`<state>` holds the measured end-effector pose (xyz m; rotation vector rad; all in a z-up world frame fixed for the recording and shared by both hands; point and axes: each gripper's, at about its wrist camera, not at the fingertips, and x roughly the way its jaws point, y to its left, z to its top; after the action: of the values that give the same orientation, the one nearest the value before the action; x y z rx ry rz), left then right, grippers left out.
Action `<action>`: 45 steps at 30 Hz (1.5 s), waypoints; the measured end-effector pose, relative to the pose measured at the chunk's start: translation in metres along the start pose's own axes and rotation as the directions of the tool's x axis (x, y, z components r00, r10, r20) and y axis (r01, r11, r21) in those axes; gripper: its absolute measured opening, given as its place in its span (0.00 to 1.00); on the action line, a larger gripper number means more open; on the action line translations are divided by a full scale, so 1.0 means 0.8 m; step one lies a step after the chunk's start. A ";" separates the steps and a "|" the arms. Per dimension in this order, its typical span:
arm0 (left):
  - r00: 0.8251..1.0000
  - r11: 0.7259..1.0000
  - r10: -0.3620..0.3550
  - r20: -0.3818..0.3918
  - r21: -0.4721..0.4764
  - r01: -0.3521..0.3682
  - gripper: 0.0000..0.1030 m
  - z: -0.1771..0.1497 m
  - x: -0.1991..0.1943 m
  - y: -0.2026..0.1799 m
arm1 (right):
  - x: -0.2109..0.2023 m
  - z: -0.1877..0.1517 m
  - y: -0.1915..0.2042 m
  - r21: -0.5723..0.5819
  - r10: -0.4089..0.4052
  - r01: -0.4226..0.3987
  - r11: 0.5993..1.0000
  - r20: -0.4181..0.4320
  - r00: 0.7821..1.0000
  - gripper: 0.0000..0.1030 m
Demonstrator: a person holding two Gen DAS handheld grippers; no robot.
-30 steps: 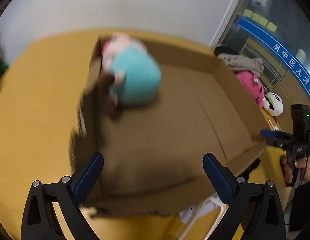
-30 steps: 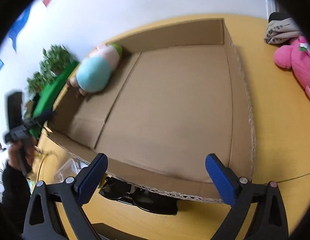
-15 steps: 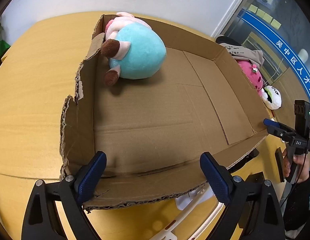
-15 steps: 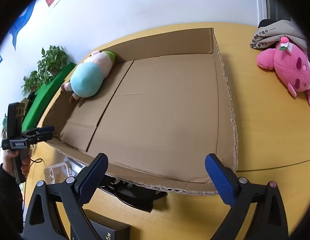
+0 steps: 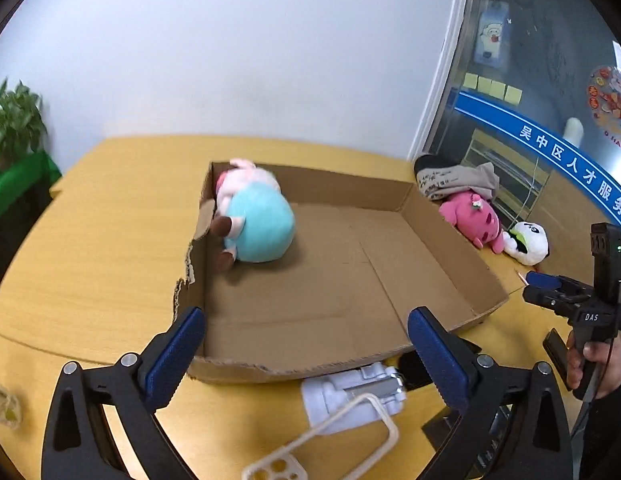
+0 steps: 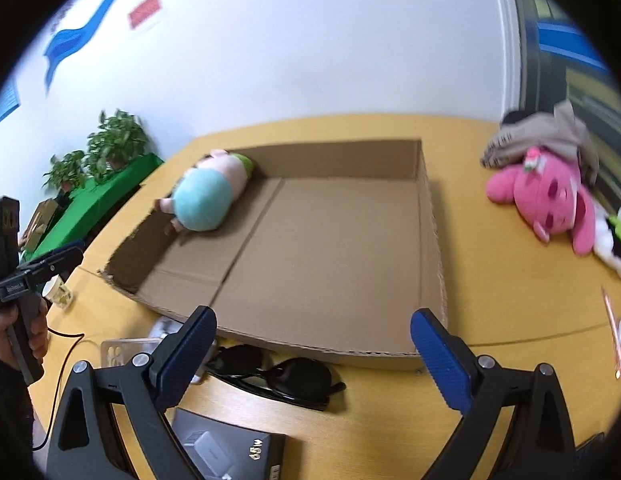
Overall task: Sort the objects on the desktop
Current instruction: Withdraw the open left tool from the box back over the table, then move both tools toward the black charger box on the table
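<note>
On my left wrist view, a plant (image 5: 14, 128) stands far left beyond the desk (image 5: 94, 240). My left gripper (image 5: 306, 354) hangs with its fingers wide apart and nothing between them, just short of the near wall of the box (image 5: 438, 216). The blue plush (image 5: 256, 226) lies in the box's far left corner, against the torn left wall. Only this view shows a white plastic piece (image 5: 350, 396) on the desk just in front of the box, partly under its near edge. Right of the box a pink plush (image 5: 472, 222) lies beside a white plush (image 5: 528, 242), with a grey cloth (image 5: 454, 180) behind them. At far right my right gripper (image 5: 550, 286) shows side-on in my hand (image 5: 590, 360).

On my right wrist view, the left gripper (image 6: 60, 258) appears at far left, held over the desk edge. The plush (image 6: 208, 196) sits in the same far left corner. My right gripper (image 6: 312, 354) is also spread open and empty. Below it, seen only here, sunglasses (image 6: 282, 376) lie against the box's near wall, and a black carton (image 6: 226, 452) marked 65w lies nearer still. A pink pen (image 6: 612, 336) lies at the right edge.
</note>
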<state>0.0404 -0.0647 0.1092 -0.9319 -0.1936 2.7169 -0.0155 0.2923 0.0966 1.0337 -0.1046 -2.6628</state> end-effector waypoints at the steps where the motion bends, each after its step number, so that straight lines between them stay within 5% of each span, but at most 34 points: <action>1: 1.000 1.000 0.014 -0.013 -0.009 -0.015 0.37 -0.004 -0.003 -0.003 | -0.003 -0.001 0.004 -0.010 0.015 -0.015 1.000 0.022 1.000 0.80; 2: 0.999 0.999 0.021 -0.033 -0.026 -0.022 0.17 -0.009 -0.005 -0.004 | -0.005 -0.001 0.008 -0.019 0.038 -0.038 0.999 0.031 0.999 0.50; 4: 0.998 0.998 0.030 -0.059 -0.061 -0.033 0.17 -0.021 -0.004 -0.006 | -0.001 0.001 0.012 -0.016 0.083 -0.082 0.996 0.026 0.996 0.09; 6: 0.997 0.996 0.052 -0.060 -0.073 -0.056 0.27 -0.033 -0.009 -0.010 | 0.002 0.002 0.016 -0.018 0.125 -0.125 0.992 0.016 0.992 0.10; 7: 0.997 0.995 0.060 -0.054 -0.083 -0.064 0.55 -0.040 -0.013 -0.013 | 0.004 0.002 0.020 -0.026 0.138 -0.137 0.990 0.009 0.990 0.11; 8: 0.997 0.993 0.064 -0.041 -0.095 -0.067 0.86 -0.043 -0.018 -0.016 | 0.006 0.002 0.023 -0.038 0.157 -0.157 0.987 -0.003 0.988 0.31; 9: 0.997 0.992 0.069 -0.016 -0.107 -0.070 0.95 -0.046 -0.024 -0.018 | 0.008 0.001 0.027 -0.047 0.167 -0.167 0.985 -0.010 0.986 0.49; 10: 0.997 0.991 0.074 0.019 -0.114 -0.071 0.98 -0.049 -0.031 -0.022 | 0.009 -0.001 0.032 -0.061 0.170 -0.170 0.983 -0.014 0.985 0.85; 11: 0.996 0.991 0.077 0.037 -0.111 -0.072 0.98 -0.049 -0.033 -0.026 | 0.008 -0.003 0.036 -0.072 0.174 -0.174 0.982 -0.008 0.985 0.91; 15: 0.993 0.988 0.117 0.006 -0.099 -0.116 0.98 -0.056 -0.024 -0.040 | 0.016 -0.011 0.050 -0.115 0.235 -0.237 0.965 -0.039 0.971 0.91; 27: 0.997 0.995 0.053 -0.061 -0.081 -0.058 0.98 -0.097 -0.016 -0.075 | 0.020 -0.031 0.085 -0.204 0.249 -0.277 0.939 -0.156 0.956 0.91; 45: 0.989 0.996 -0.090 -0.121 -0.027 0.087 0.98 -0.121 0.002 -0.117 | 0.001 -0.068 0.069 -0.129 0.148 -0.176 0.976 -0.198 0.969 0.91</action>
<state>0.1176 0.0291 0.0517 -1.0662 -0.2355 2.5721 0.0336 0.2415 0.0647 1.1678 0.0424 -2.3749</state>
